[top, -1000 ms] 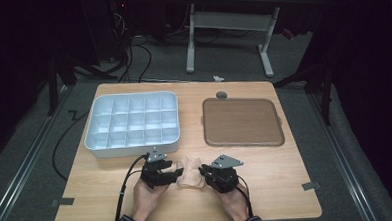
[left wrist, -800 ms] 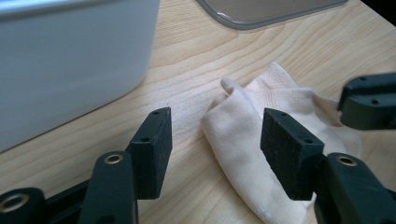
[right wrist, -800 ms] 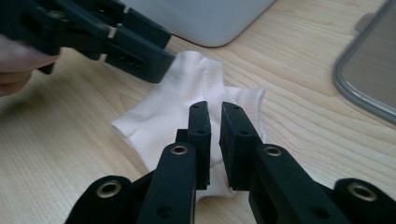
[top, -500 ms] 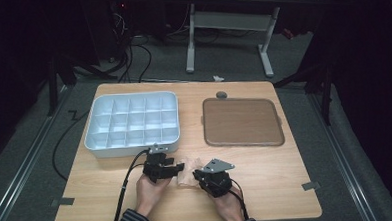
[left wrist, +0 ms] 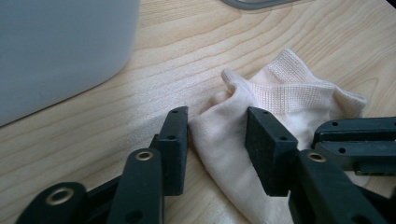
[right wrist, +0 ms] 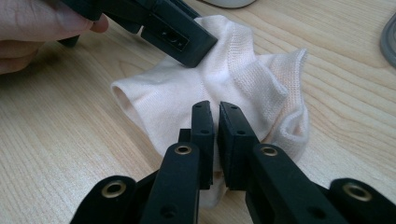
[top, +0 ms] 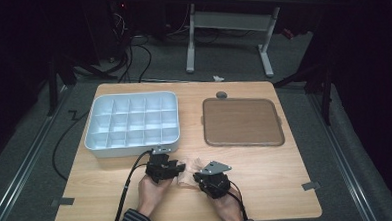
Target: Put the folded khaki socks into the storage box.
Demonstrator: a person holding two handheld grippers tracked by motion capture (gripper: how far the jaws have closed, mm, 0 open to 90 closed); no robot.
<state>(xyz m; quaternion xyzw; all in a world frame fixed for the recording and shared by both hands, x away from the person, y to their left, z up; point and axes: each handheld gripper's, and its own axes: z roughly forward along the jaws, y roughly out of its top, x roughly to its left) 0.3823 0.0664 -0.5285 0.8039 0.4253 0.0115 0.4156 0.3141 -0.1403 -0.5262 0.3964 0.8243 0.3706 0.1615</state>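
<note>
A pale cream sock lies crumpled on the wooden table near its front edge, between both hands. My left gripper reaches it from the left. In the left gripper view its jaws straddle a fold of the sock. They have just been closing, and a gap still shows at the pads. My right gripper comes in from the right. In the right gripper view its jaws are pinched together on the sock's fabric, and the left gripper shows at the top.
A white compartment tray stands just behind the left hand. A flat brown tray sits at the back right, with a small grey disc behind it. The table's front edge is close to the forearms.
The left gripper's jaws have narrowed around the sock's fold. The right gripper has edged slightly left, still pinching the sock. Both hands have stayed almost in place.
</note>
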